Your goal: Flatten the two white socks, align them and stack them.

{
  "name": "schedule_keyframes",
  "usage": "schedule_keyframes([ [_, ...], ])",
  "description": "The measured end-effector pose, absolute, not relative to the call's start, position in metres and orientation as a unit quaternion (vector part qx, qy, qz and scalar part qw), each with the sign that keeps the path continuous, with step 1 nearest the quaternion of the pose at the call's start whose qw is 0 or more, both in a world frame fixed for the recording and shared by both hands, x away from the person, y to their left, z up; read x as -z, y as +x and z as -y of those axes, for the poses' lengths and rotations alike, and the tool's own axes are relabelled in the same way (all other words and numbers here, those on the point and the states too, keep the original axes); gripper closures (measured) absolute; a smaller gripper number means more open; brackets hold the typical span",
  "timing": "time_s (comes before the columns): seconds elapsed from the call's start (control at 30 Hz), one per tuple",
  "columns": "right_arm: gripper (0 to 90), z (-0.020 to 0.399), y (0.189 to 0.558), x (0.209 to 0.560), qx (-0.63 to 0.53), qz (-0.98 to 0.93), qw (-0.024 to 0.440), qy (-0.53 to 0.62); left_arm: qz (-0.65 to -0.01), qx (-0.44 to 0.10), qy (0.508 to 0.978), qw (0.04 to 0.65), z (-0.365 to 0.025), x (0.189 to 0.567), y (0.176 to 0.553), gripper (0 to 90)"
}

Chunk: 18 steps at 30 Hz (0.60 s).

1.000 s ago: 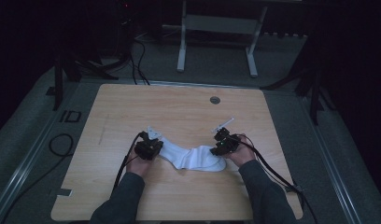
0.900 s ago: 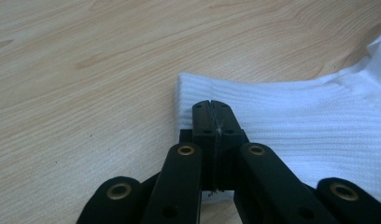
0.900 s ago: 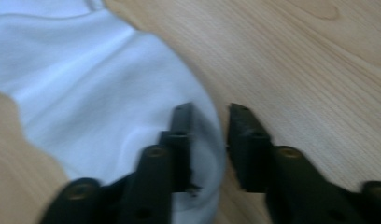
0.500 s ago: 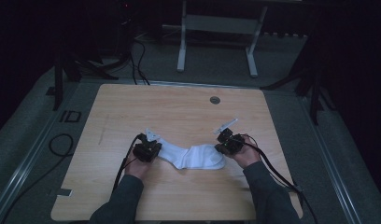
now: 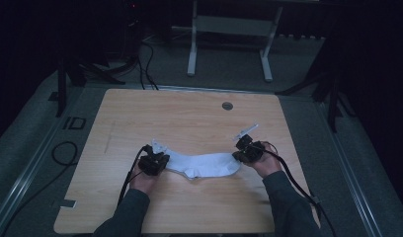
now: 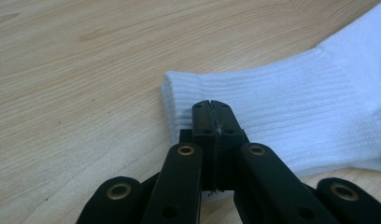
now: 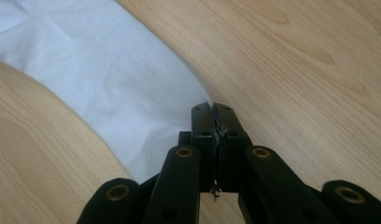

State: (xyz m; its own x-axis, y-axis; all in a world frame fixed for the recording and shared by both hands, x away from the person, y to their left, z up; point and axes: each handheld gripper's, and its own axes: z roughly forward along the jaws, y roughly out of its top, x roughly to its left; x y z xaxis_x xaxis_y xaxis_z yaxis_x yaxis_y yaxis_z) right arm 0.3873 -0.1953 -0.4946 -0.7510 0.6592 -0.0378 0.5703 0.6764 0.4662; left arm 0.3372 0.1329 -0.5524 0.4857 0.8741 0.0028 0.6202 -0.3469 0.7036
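A white sock (image 5: 204, 165) lies stretched across the near middle of the wooden table (image 5: 189, 113). My left gripper (image 5: 165, 158) is at the sock's left end. In the left gripper view its jaws (image 6: 211, 105) are shut on the ribbed cuff (image 6: 282, 102). My right gripper (image 5: 237, 157) is at the sock's right end. In the right gripper view its jaws (image 7: 211, 108) are pressed together on the smooth toe end (image 7: 109, 79), and the fabric rises a little off the wood there.
A round grommet (image 5: 227, 105) sits near the table's far edge. Cables (image 5: 61, 153) lie on the floor to the left, and each gripper trails a cable toward the near edge. A metal stand (image 5: 229, 44) is on the floor beyond the table.
My right gripper has shifted slightly right and up with the sock's toe end, which draws the sock out longer. The left gripper has stayed where it was on the cuff.
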Motion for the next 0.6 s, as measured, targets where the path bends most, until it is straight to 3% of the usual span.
schedule_keyframes([
  [0.17,85.8,0.195,0.39,0.493,-0.225,-0.907,0.106,0.341,-0.47,-0.191,0.798,0.327,-0.131,0.552,0.335,89.7],
  [0.23,74.5,0.194,0.391,0.495,-0.232,-0.904,0.105,0.343,-0.47,-0.191,0.797,0.327,-0.131,0.552,0.335,89.7],
  [0.37,66.2,0.197,0.392,0.492,-0.242,-0.895,0.116,0.355,-0.47,-0.196,0.795,0.33,-0.13,0.552,0.333,88.3],
  [0.6,61.7,0.206,0.392,0.485,-0.254,-0.886,0.126,0.367,-0.469,-0.199,0.793,0.335,-0.13,0.55,0.333,87.3],
])
